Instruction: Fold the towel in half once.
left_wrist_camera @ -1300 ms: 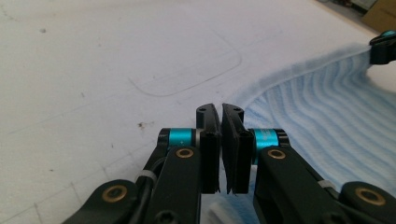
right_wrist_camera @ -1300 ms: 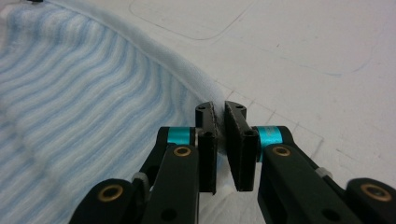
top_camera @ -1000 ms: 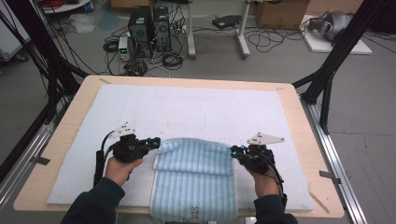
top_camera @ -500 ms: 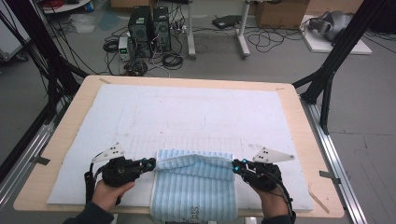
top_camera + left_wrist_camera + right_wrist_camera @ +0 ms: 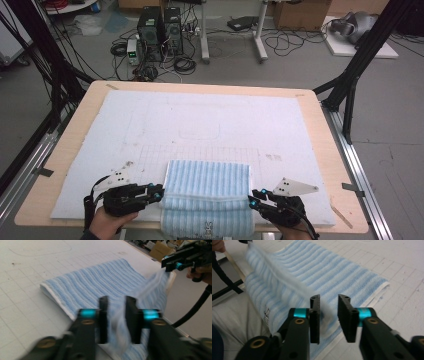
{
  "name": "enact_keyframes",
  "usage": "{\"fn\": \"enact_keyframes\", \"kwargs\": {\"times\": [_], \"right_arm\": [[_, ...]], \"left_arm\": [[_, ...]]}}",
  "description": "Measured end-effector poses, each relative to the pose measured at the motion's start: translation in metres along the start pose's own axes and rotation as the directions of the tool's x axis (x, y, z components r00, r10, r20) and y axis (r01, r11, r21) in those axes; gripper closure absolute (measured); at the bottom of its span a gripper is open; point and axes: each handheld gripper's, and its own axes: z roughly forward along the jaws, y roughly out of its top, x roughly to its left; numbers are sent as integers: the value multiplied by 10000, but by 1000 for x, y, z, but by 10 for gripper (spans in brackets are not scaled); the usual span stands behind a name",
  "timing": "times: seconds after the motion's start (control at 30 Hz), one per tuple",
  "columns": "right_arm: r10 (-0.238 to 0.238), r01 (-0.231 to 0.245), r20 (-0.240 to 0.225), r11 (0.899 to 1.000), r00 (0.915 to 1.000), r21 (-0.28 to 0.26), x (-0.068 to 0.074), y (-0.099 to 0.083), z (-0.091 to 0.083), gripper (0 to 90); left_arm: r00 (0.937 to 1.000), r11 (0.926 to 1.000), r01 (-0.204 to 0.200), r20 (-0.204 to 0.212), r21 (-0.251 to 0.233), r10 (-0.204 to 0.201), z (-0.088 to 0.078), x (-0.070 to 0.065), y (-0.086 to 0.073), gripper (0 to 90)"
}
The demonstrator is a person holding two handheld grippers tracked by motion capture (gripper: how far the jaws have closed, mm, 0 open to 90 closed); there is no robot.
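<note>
A blue-and-white striped towel (image 5: 207,192) lies folded at the near edge of the white gridded mat (image 5: 200,120), its front part hanging over the table edge. My left gripper (image 5: 159,194) is at the towel's left side and my right gripper (image 5: 252,199) at its right side. Both have just been opening. In the left gripper view the left gripper (image 5: 117,320) stands open with a loose, blurred towel (image 5: 100,282) edge between the jaws. In the right gripper view the right gripper (image 5: 329,315) is open too, and the towel (image 5: 324,272) edge slips past its left jaw.
The mat covers a wooden table (image 5: 65,165) with metal rails along both sides. Black frame legs (image 5: 355,75) stand at the right and left corners. Computers (image 5: 160,30) and cables lie on the floor beyond. The far half of the mat is bare.
Both grippers have come toward the near table edge, carrying the towel's far edge over onto itself. Their jaws, shut on the towel before, now stand apart and the edge hangs loose.
</note>
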Motion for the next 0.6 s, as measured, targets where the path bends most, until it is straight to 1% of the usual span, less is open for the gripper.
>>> {"fn": "enact_keyframes", "kwargs": {"times": [0.03, 0.07, 0.1, 0.17, 0.2, 0.3, 0.33, 0.4, 0.47, 0.5, 0.6], "right_arm": [[112, -111, 1, 9999, 9999, -35, -1, 0, 0, 631], [154, -154, -1, 9998, 9999, -82, -1, 1, 0, 626], [90, -89, 32, 9998, 10000, -155, -2, 2, 0, 619], [135, -131, 160, 9997, 9998, -225, -3, 7, -1, 615], [82, -75, 266, 9997, 9996, -242, -5, 9, 0, 614], [171, -160, 589, 9997, 9981, -184, -11, 13, 8, 614], [152, -141, 736, 9998, 9972, -148, -15, 15, 12, 610], [224, -221, 875, 9997, 9959, -46, -21, 17, 19, 609], [263, -283, 1147, 9995, 9931, 160, -28, 20, 29, 607], [318, -339, 1212, 9993, 9921, 151, -32, 22, 34, 607], [475, -528, 1416, 9980, 9888, 342, -41, 25, 45, 586]], "left_arm": [[9999, 10000, -49, -144, -4, 48, 1, 1, 2, 576], [9997, 10000, -57, -233, -35, 56, 2, 2, 4, 539], [9994, 10000, -57, -343, -54, 55, 4, 4, 6, 519], [9985, 9999, -56, -543, -89, 51, 9, 10, 11, 510], [9982, 9999, 12, -595, -111, -19, 11, 12, 12, 504], [9971, 10000, -20, -761, -60, 15, 22, 20, 19, 478], [9969, 10000, -47, -785, -65, 42, 25, 23, 20, 458], [9950, 9997, 134, -987, -187, -152, 32, 29, 24, 434], [9932, 9996, 158, -1146, -226, -183, 38, 36, 27, 424], [9919, 9997, 197, -1253, -166, -216, 41, 39, 28, 422], [9891, 9995, 299, -1438, -63, -305, 49, 48, 27, 415]]}}
